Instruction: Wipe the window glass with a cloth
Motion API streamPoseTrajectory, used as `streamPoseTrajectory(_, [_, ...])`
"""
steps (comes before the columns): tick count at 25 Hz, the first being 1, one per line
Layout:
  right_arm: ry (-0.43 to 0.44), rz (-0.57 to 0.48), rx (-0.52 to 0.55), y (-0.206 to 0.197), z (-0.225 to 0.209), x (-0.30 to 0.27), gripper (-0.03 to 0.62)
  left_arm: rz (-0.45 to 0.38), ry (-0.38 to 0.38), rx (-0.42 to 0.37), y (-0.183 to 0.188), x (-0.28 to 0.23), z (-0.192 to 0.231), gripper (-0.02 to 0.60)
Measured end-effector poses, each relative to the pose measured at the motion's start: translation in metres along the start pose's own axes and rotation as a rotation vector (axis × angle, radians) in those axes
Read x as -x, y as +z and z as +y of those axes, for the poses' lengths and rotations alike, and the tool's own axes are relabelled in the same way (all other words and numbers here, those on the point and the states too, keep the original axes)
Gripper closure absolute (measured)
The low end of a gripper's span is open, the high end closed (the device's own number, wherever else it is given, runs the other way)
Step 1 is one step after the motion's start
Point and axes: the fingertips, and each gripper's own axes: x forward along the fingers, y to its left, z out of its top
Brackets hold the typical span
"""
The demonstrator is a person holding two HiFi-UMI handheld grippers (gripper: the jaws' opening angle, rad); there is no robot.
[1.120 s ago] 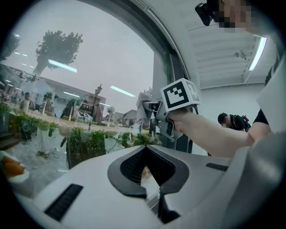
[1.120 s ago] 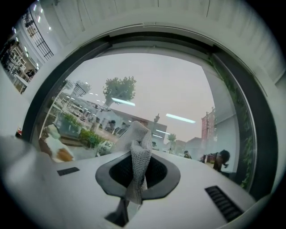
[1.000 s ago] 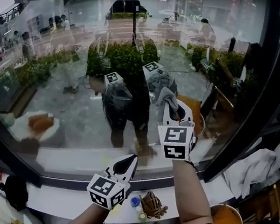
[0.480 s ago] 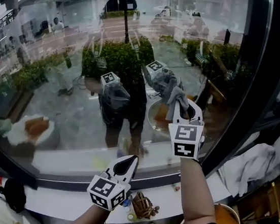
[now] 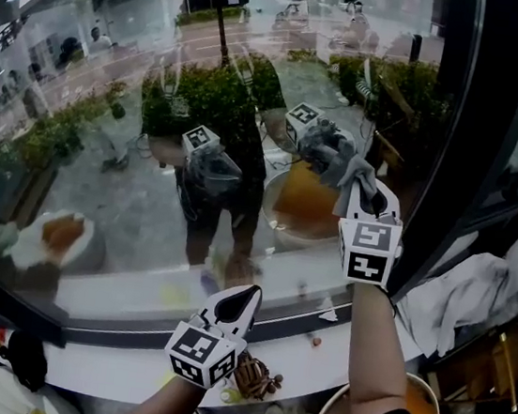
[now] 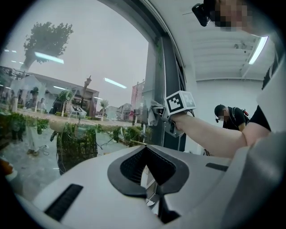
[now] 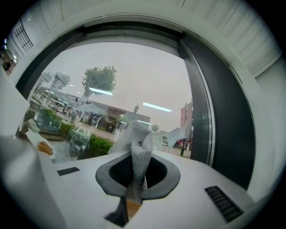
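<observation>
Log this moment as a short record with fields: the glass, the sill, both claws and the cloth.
window glass: large pane, dark frame at right; reflects the person
sill: white ledge with small things, a brown bundle among them
right claw: raised near the glass's right edge, shut on the cloth
left claw: low over the sill, shut, holding nothing
cloth: grey mesh, bunched, sticking out past the right claw's tips, meeting its reflection in the glass
</observation>
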Motion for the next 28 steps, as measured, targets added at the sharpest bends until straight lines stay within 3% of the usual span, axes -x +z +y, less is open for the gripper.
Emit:
streamPoseTrajectory(16, [-0.010,0.006,0.008,-0.007,-0.012,-0.003,0.554,0.029,0.000,-0.002,-0.003,-0.006,-0.005,0.574])
streamPoseTrajectory(28, [0.040,-0.016,-0.014,-0.008,-0.001,0.012,0.553,0.042,0.087,0.022,-0.009,0.036,-0.005,0.574])
